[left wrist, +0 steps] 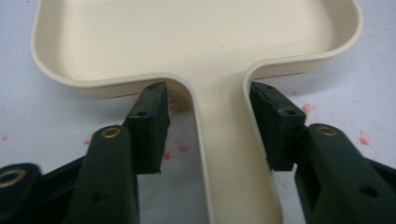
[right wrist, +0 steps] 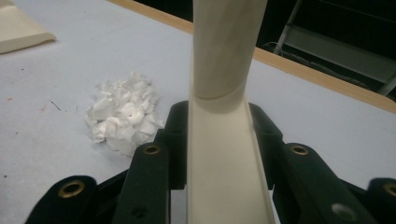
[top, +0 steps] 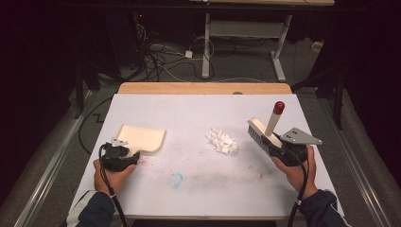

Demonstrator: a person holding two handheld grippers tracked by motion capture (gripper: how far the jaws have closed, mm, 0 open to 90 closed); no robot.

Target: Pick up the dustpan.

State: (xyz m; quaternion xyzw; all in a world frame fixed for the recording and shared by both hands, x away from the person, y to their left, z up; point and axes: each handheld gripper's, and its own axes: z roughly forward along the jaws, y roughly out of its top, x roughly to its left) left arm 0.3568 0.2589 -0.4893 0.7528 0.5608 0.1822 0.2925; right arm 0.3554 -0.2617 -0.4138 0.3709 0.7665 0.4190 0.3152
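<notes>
With the left gripper (left wrist: 208, 126) standing spread around the cream plastic dustpan's (left wrist: 196, 42) handle without clamping it, and the right gripper (right wrist: 219, 154) clenching the cream hand brush (top: 263, 132), sweeping the white paper scraps (top: 222, 141) is risking shoving the loose pan away.

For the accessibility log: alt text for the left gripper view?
The left tongs stand open astride the handle of a cream dustpan, with a gap between each jaw and the handle. The pan lies on a white table cover flecked with red marks.

Looked like a lab or test bay: dark room, white-covered table (top: 198, 109), loose cables (top: 156, 56) tangled on the grey floor (top: 246, 61), a bare adjustable desk frame (top: 246, 33) behind.
</notes>
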